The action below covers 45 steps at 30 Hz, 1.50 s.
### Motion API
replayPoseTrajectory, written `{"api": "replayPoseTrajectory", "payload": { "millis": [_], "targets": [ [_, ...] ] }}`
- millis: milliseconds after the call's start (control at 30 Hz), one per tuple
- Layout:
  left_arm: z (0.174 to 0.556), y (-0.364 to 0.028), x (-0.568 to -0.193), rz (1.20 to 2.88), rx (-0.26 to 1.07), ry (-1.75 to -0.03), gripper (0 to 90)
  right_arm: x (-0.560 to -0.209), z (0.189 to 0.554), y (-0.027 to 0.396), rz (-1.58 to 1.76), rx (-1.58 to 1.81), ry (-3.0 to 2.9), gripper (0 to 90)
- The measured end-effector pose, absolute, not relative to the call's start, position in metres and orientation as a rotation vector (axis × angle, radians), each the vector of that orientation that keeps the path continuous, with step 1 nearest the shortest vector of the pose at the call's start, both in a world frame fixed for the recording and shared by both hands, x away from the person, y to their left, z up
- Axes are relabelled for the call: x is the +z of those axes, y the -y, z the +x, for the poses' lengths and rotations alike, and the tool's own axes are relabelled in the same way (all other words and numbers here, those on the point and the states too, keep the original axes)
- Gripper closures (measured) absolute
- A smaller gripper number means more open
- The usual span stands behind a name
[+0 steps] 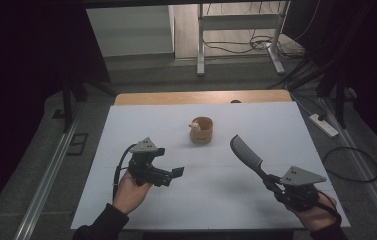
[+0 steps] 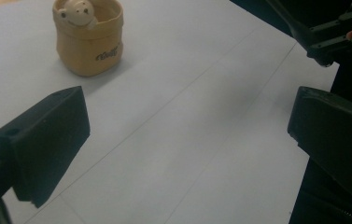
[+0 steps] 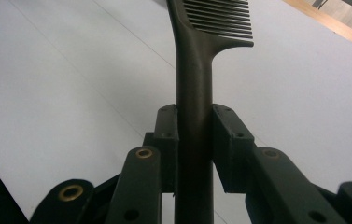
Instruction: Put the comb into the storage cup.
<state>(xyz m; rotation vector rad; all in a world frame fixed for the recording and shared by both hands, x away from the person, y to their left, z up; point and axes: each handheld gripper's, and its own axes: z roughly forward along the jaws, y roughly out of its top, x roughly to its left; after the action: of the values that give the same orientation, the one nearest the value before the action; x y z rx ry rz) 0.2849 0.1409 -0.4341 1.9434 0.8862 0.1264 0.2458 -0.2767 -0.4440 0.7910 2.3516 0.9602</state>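
A black comb (image 1: 246,152) rises from my right gripper (image 1: 274,184) at the table's front right, its toothed head pointing up and to the left. In the right gripper view the comb's handle (image 3: 193,93) sits clamped between the two black pads (image 3: 227,140), so this gripper is shut on it. A small tan pot (image 1: 201,130) with a pale bear figure in it stands upright near the middle of the white table top (image 1: 141,120). My left gripper (image 1: 175,174) hovers at the front left, open, nothing between its fingers (image 2: 47,135), with the tan pot (image 2: 88,37) ahead of it.
The white sheet ends at a wooden strip (image 1: 201,96) along the far edge. Beyond it stand white frame legs (image 1: 201,45) and cables on the floor. A power strip (image 1: 324,125) lies on the floor to the right. Dark curtains flank both sides.
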Motion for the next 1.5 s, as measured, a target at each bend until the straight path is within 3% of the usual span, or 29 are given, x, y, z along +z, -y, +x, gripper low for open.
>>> {"api": "replayPoseTrajectory", "payload": {
  "millis": [1500],
  "targets": [
    [0.322,-0.078,-0.428,1.945,0.005,-0.793,0.0,-0.441,0.248,0.244,0.681,1.038,-2.31,72.4]
  ]
}}
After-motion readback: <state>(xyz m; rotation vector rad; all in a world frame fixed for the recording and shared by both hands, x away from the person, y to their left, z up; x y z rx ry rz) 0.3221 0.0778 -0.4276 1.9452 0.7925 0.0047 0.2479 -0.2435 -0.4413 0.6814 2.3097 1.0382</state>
